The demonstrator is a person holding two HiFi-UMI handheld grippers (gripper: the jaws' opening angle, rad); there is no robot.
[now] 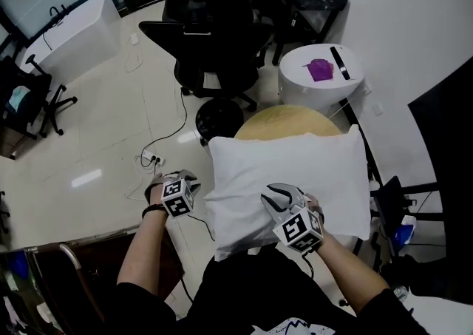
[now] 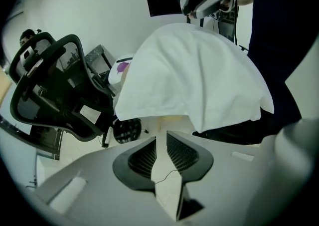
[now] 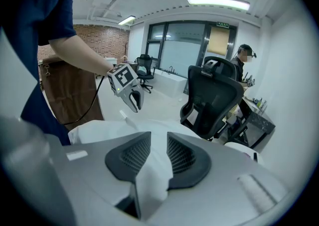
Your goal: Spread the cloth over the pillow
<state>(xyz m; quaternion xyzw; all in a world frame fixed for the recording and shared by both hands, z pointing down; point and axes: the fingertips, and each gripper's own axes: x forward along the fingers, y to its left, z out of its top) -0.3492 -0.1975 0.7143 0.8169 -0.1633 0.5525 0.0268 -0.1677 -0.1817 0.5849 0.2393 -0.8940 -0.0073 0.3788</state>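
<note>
A white cloth point(image 1: 295, 171) lies draped over the pillow on a round wooden table point(image 1: 284, 120); the pillow itself is almost wholly hidden under it. My right gripper point(image 1: 278, 197) sits at the cloth's near edge and is shut on a fold of the cloth point(image 3: 152, 170), which fills the gap between its jaws. My left gripper point(image 1: 185, 177) hangs off the pillow's left side over the floor, apart from the cloth. Its jaws point(image 2: 160, 142) stand a little apart with only floor showing between them. The draped cloth point(image 2: 194, 75) lies ahead of it.
A black office chair point(image 1: 214, 38) stands beyond the table with a round black stool point(image 1: 219, 115) near it. A white round stand point(image 1: 320, 75) carries a purple item. Cables and a power strip point(image 1: 151, 157) lie on the floor at left. A person point(image 3: 244, 60) stands far back.
</note>
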